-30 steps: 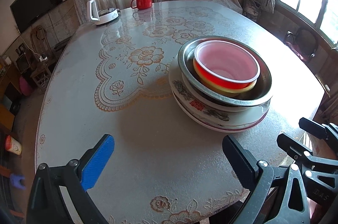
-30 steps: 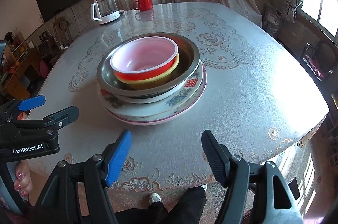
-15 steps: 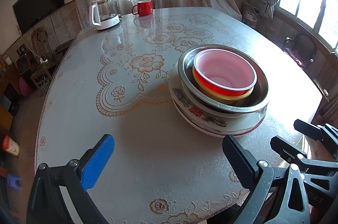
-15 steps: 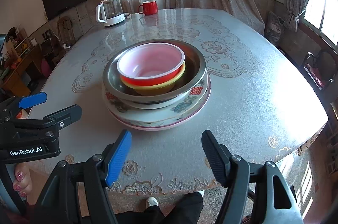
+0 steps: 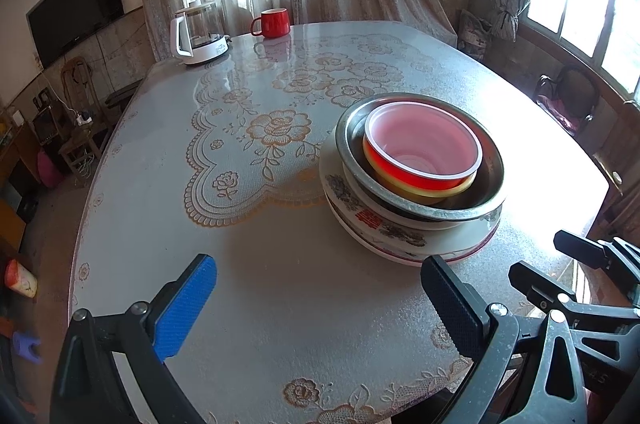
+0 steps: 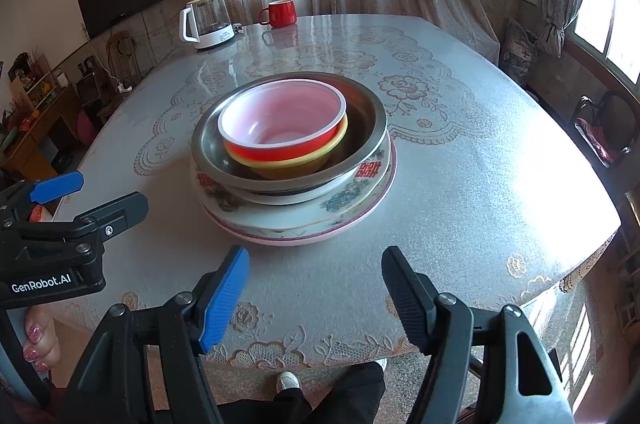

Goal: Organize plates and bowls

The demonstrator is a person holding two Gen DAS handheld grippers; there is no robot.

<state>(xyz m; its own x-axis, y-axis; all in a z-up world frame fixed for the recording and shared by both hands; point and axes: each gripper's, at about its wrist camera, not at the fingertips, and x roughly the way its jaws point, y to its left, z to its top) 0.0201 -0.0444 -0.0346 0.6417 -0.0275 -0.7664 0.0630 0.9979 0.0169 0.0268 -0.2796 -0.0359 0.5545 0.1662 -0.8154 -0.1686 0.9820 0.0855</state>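
Both pairs of jaws stand wide apart with nothing between them. Farthest left in the right wrist view, the left gripper (image 6: 90, 193) hangs above the near edge of the round table (image 6: 480, 183) with its grey floral-patterned cover, its blue pad and black pad spread and empty; a hand (image 6: 38, 338) with glittery pink nails grips its handle below. Just beside it, the right gripper (image 6: 314, 288) also hangs over the near table edge, open and holding nothing, pointed toward the stacked dishes.

That stack sits near the middle of the table, apart from both grippers. At the bottom lies a wide pink-rimmed plate (image 6: 360, 216), on it a white ceramic bowl with flowers and red characters (image 6: 352, 189), then a round stainless steel bowl (image 6: 374, 115), a yellow plastic bowl (image 6: 296, 165) and, innermost, a red plastic bowl with a pale pink inside (image 6: 280, 119).

At the table's far edge stand a glass kettle with a white handle and base (image 6: 208, 19) and, right of it, a red mug (image 6: 282, 12).
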